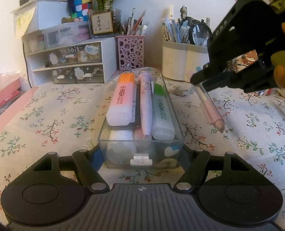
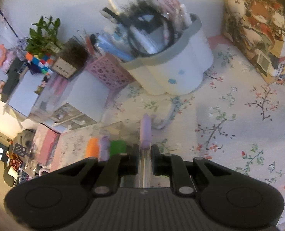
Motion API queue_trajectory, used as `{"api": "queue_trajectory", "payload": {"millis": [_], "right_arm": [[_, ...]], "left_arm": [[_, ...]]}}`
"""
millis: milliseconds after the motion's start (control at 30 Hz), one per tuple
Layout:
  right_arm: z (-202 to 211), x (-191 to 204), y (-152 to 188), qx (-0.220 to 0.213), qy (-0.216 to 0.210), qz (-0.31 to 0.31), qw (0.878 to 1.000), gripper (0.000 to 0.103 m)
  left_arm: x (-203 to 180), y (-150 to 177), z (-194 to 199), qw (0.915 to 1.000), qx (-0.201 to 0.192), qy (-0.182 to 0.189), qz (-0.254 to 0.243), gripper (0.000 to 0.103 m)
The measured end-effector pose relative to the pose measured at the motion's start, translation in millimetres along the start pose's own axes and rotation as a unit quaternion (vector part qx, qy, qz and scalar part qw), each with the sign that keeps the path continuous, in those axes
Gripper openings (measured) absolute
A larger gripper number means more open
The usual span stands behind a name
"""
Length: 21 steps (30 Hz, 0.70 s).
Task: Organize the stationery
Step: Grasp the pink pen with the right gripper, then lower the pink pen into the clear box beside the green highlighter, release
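Your left gripper [image 1: 141,154] is clamped on the near end of the clear drawer tray [image 1: 142,150], its two fingers pressing the tray's side walls as it sits on the floral tablecloth [image 1: 52,119]. Inside it you've got an orange highlighter [image 1: 121,98] on the left, a lilac pen [image 1: 146,104] down the middle and a green highlighter [image 1: 162,111] on the right, all lying lengthwise on top of other pieces below (those are too hazy through the plastic to name). Over on the right, your right gripper [image 2: 144,154] has its fingers drawn in narrow around a pink pen [image 1: 211,107], gripping it by the clear upper barrel; the pen slants downward just beside the tray's right wall, its tip close to the cloth. Behind the tray stand a pink perforated pen cup [image 1: 131,53] and a white pen holder [image 1: 183,59], both full, and a small eraser [image 1: 182,90] lies near the white one.
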State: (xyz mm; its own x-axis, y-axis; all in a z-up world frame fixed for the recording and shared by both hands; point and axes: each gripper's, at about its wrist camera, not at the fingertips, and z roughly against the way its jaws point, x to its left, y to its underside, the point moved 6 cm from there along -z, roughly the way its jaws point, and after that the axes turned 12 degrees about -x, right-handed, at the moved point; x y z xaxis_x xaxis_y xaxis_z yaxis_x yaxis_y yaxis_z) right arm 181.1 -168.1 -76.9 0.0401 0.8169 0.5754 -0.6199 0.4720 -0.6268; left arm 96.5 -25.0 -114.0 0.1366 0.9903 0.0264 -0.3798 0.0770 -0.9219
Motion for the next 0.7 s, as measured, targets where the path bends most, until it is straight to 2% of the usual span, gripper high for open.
{"api": "queue_trajectory", "payload": {"millis": [300,700], "right_arm": [[4,23,-3,-0.002,-0.042,-0.008,0.999,0.014],[-5,41,8,0.023,-0.09,-0.036,0.995,0.014]], "left_arm": [[0,0,0,1.0,0.0,0.0,0.0,0.072],[0,0,0,1.0,0.0,0.0,0.0,0.072]]}}
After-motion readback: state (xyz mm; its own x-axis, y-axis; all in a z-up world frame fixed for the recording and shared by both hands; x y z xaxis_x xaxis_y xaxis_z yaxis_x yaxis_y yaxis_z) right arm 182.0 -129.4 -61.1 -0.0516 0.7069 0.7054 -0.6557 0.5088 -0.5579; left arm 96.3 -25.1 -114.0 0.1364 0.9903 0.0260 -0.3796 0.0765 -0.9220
